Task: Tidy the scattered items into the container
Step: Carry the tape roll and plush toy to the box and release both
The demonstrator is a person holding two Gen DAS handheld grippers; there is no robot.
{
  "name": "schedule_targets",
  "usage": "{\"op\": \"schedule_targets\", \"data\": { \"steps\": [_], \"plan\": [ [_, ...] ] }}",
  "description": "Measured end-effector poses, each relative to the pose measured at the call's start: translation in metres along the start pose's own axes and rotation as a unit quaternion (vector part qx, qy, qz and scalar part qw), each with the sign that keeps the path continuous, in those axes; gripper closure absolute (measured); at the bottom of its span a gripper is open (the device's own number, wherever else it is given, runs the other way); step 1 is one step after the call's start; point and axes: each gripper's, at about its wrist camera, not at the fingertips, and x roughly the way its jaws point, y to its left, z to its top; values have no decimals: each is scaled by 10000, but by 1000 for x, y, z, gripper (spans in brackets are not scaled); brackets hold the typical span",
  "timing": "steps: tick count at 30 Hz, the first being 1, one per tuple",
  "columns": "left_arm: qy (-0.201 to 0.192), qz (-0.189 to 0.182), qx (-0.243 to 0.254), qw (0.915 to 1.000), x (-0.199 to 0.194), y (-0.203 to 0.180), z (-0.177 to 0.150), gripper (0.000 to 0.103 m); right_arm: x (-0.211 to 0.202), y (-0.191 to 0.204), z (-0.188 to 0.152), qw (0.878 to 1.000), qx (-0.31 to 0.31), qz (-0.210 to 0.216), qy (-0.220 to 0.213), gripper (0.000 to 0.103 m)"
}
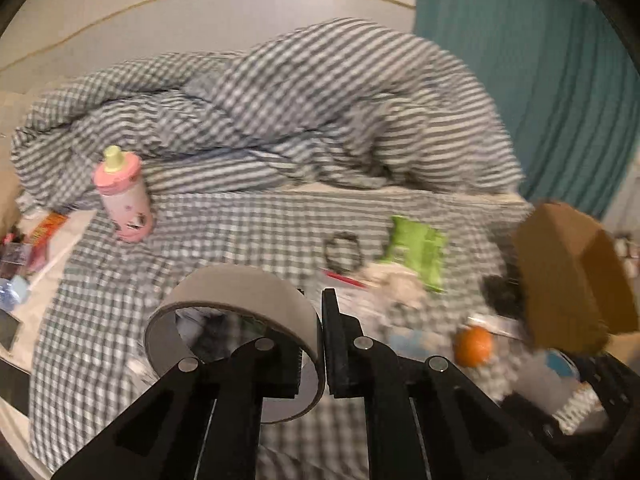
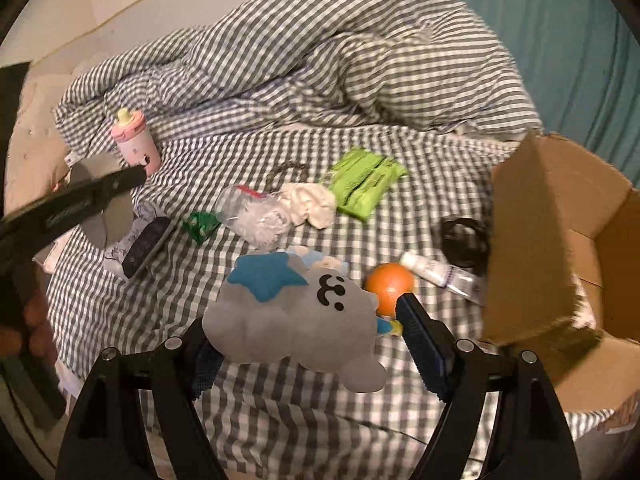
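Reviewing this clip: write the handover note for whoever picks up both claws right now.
Left claw: shut on the wall of a grey roll of tape, lifted off the bed.
Right claw: holds a grey cloud-shaped plush toy with a blue star between wide-set fingers, also lifted.
Brown cardboard box: open, at the right edge of the checked bed; what is already inside cannot be seen.
Left on the bed: pink bottle, green packet, orange ball, white tube, clear bag, white cloth, dark rings.
Next: probably drop both held things into the box.
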Motion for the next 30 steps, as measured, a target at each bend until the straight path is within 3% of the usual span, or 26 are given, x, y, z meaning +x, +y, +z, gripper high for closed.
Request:
{"op": "schedule_targets", "data": {
  "steps": [9, 17, 23, 30],
  "plan": [
    [-79, -553, 591, 9967, -33, -90, -4, 95, -60, -55, -13, 9981, 248, -340, -451, 24],
    [-75, -883, 1184, 9890, -30, -191, -4, 95, -92, -149, -4, 9923, 714, -792, -637, 24],
    [-96, -1206, 1857, 9751, -10, -285, -1, 95, -104, -234, 0, 9812, 1153, -1360, -733, 24],
    [-24, -1711, 2411, 9553, 25, -375, -7, 95, -97, -313, -12, 9726, 1622, -1543, -627, 24]
  ]
}}
